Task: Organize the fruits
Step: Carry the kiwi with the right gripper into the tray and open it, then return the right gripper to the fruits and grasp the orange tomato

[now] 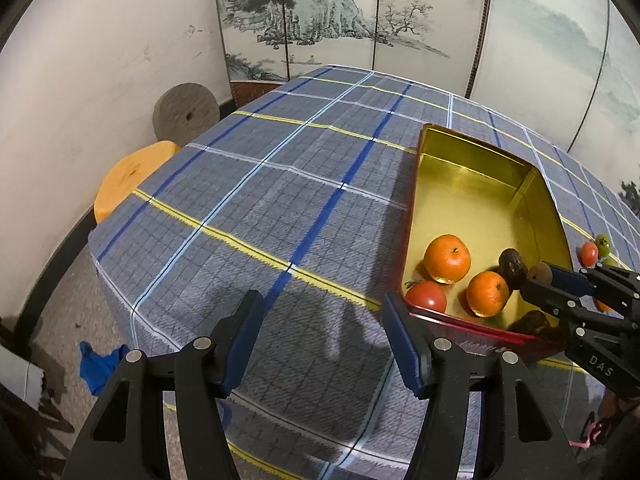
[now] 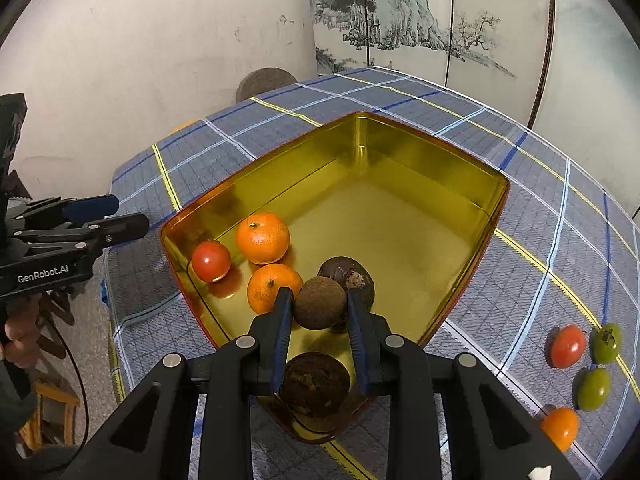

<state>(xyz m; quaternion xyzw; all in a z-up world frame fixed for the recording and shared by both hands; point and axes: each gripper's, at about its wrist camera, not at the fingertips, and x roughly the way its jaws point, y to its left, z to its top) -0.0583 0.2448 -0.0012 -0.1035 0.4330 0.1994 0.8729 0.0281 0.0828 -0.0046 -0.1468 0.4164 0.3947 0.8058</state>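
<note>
A gold tin (image 2: 420, 184) with a red outside stands on the plaid tablecloth; it also shows in the left wrist view (image 1: 472, 184). Inside lie two oranges (image 2: 263, 237) (image 2: 272, 286), a red tomato (image 2: 211, 261) and two dark brown fruits (image 2: 348, 274) (image 2: 314, 384). My right gripper (image 2: 320, 306) is shut on a third brown round fruit (image 2: 319, 303), held over the tin's near part. My left gripper (image 1: 320, 320) is open and empty over the cloth, left of the tin.
On the cloth right of the tin lie a red tomato (image 2: 567, 346), two green fruits (image 2: 606, 343) (image 2: 594, 389) and an orange (image 2: 561, 428). An orange stool (image 1: 132, 176) and a grey stone disc (image 1: 186, 114) stand beyond the table's left edge.
</note>
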